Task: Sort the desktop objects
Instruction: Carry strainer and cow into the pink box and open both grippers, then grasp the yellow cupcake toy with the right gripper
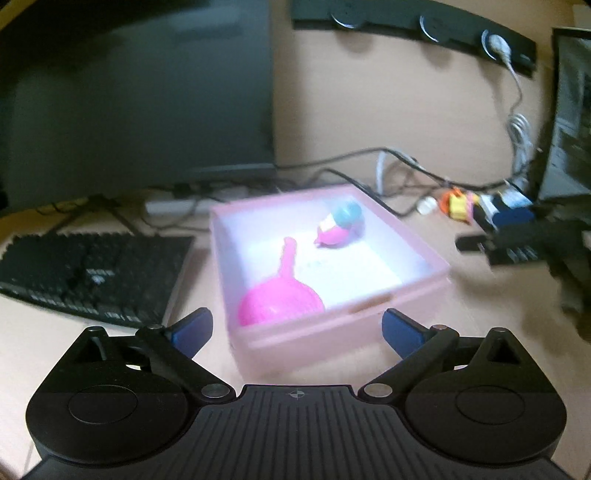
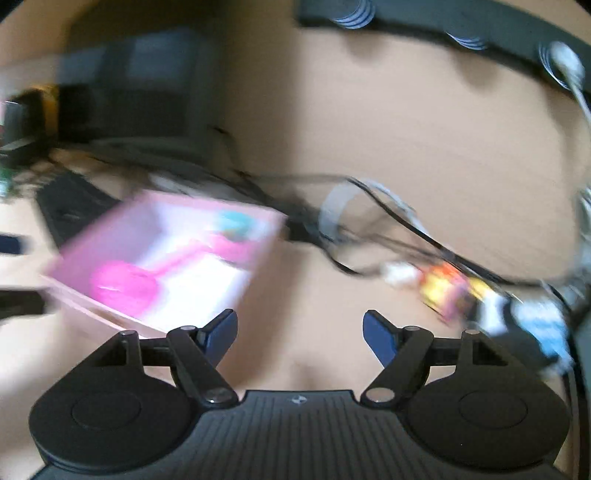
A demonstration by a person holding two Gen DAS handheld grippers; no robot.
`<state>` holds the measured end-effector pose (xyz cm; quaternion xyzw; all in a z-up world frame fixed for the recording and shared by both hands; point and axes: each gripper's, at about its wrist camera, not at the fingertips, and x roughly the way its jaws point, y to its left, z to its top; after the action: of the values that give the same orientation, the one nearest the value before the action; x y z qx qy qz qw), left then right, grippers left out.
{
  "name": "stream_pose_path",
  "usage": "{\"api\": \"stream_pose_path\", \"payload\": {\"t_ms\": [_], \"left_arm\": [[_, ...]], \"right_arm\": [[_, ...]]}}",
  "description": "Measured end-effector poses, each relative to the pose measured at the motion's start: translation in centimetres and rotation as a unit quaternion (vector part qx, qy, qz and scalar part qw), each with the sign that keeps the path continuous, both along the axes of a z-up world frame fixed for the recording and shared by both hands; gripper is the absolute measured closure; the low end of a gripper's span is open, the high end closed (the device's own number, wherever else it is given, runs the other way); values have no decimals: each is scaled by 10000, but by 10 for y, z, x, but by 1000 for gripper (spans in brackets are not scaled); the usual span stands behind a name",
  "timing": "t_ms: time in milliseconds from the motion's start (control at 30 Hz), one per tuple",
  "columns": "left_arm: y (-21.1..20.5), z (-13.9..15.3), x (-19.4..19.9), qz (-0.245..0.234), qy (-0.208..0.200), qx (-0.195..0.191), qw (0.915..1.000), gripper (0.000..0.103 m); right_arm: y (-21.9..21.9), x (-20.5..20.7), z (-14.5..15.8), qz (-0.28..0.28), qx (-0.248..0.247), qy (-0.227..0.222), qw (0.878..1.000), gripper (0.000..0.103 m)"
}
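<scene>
We see a shallow pink plastic tray [image 1: 413,291] lying on the tan wooden desk [image 1: 461,350], just ahead of the left tool [image 1: 297,328]. Inside it, on a white sheet that lines the floor, rest two things: a bright pink plastic scoop with a long handle [image 1: 279,301] near the front left corner, and a small pink, white and teal toy [image 1: 341,225] toward the back right. The two do not touch.

Our left tool has its blue-padded fingers [image 1: 194,330] spread wide to either side of the tray's near wall, with nothing clamped between them. Whether the pads touch the tray we cannot tell.

From the right wrist view, which is heavily smeared, the same pink tray [image 2: 122,229] sits to the left of the right tool [image 2: 300,334], with the pink scoop [image 2: 122,284] showing inside. Our right tool also stands with its fingers parted over bare desk [image 2: 299,295], empty.

Further out, a black keyboard [image 1: 92,273] lies left of the tray, with a dark monitor [image 1: 140,92] rising behind it. Black cables [image 1: 351,162] trail along the back of the desk. To the right of the tray, well apart from it, sits a cluster of small items: a white round piece [image 1: 427,205], an orange and yellow toy [image 1: 458,205], and a blue and white object [image 1: 511,208]. A black power strip [image 1: 406,18] is fixed along the tan back panel, with a white plug and cord [image 1: 515,96] hanging down from it.
</scene>
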<state>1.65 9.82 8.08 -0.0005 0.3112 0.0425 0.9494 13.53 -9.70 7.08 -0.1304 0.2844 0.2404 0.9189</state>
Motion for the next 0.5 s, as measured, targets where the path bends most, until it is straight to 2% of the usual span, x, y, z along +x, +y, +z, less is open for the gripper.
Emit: {"api": "stream_pose_path", "payload": {"t_ms": [100, 200, 267, 367, 500], "left_arm": [[-1, -2, -5, -42, 156, -325, 9993, 2], [-2, -6, -5, -114, 361, -379, 9986, 1], [-5, -10, -5, -156, 454, -397, 9981, 1], [-7, -13, -9, -261, 560, -459, 9970, 1], [-11, -20, -13, -453, 722, -472, 9952, 1]], "right_arm": [[-4, 21, -4, -414, -89, -174, 9990, 29], [3, 51, -8, -725, -163, -375, 9965, 31], [12, 78, -16, -1145, -512, -495, 9909, 39], [20, 121, -30, -1693, -899, -534, 9800, 39], [20, 151, -51, -1964, -1387, -408, 9698, 42]]}}
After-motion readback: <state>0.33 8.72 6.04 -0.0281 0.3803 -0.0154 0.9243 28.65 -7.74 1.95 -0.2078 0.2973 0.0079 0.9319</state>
